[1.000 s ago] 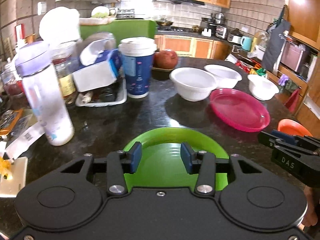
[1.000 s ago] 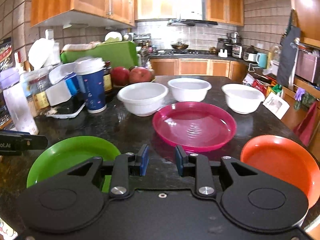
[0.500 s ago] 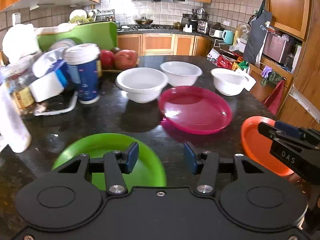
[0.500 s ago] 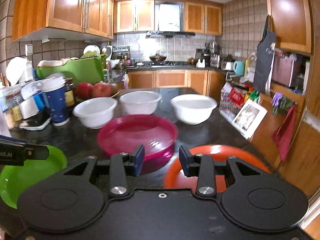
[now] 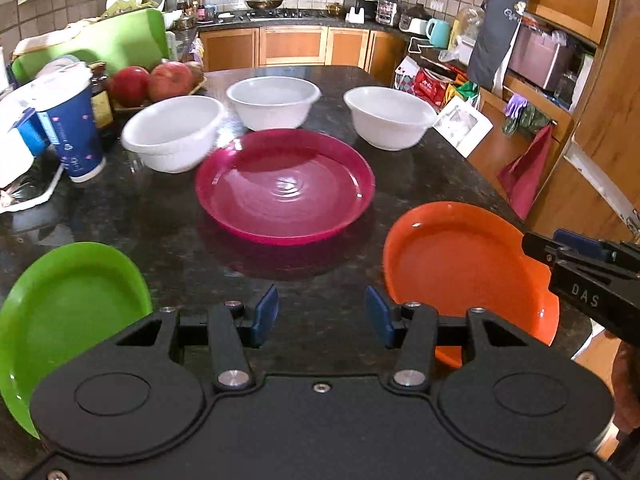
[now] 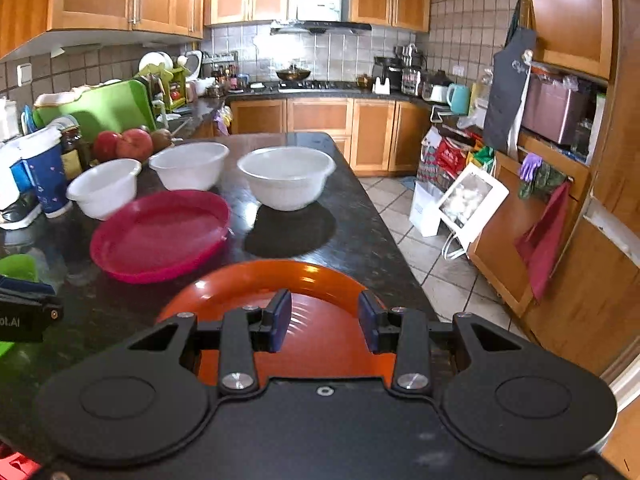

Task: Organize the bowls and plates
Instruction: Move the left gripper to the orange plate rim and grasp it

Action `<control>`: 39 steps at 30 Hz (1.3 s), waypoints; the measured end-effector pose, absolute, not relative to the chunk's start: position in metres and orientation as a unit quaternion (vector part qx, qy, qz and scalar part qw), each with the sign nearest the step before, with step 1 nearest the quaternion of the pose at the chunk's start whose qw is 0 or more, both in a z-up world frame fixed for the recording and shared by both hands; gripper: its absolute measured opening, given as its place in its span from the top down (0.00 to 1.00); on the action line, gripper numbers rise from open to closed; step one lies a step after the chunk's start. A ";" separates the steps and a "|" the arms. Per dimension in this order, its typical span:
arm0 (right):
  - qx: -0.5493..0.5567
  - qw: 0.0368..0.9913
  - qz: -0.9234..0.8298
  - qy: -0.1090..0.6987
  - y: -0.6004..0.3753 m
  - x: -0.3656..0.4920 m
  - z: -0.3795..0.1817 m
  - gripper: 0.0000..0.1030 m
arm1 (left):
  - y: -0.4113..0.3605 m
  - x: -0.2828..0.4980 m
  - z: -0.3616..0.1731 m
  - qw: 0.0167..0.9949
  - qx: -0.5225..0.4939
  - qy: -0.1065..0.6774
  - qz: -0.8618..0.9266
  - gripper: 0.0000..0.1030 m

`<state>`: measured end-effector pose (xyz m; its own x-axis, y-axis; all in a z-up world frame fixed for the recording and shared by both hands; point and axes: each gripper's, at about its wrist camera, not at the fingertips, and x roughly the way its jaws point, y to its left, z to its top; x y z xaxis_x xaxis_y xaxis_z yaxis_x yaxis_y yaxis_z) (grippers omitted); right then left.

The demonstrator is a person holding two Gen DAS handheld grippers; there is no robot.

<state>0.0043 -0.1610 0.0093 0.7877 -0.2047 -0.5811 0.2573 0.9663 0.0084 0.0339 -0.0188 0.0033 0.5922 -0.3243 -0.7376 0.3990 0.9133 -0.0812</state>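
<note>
On the dark counter lie a green plate (image 5: 68, 320), a pink plate (image 5: 285, 188) and an orange plate (image 5: 460, 264). Three white bowls (image 5: 176, 132) (image 5: 274, 102) (image 5: 390, 116) stand behind the pink plate. My left gripper (image 5: 322, 314) is open and empty above bare counter between the green and orange plates. My right gripper (image 6: 323, 318) is open, its fingers over the near part of the orange plate (image 6: 280, 284), holding nothing. The pink plate (image 6: 160, 234) and the bowls (image 6: 286, 176) also show in the right wrist view.
A blue cup (image 5: 74, 128), a tray of clutter, red apples (image 5: 150, 82) and a green board (image 5: 104, 44) crowd the counter's left side. The counter's right edge (image 6: 384, 232) drops to a tiled floor with bags and a white frame (image 6: 468, 200).
Both grippers swung to the right: the left from over the green plate to the gap between plates, the right from the pink plate to over the orange plate. Both jaws opened wider.
</note>
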 end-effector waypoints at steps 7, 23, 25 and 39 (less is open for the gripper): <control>0.056 0.936 -0.111 0.331 -0.200 0.004 -0.009 0.67 | -0.050 0.030 -0.006 0.884 0.048 0.420 -0.198 0.46; 0.060 0.932 -0.074 0.351 -0.233 0.019 -0.028 0.78 | -0.081 0.023 -0.017 0.884 0.052 0.436 -0.158 0.58; 0.066 0.931 -0.070 0.353 -0.236 0.021 -0.030 0.78 | -0.082 0.023 -0.018 0.884 0.050 0.438 -0.154 0.59; 0.077 0.928 -0.051 0.362 -0.245 0.029 -0.036 0.79 | -0.091 0.034 -0.031 0.871 0.037 0.467 -0.149 0.66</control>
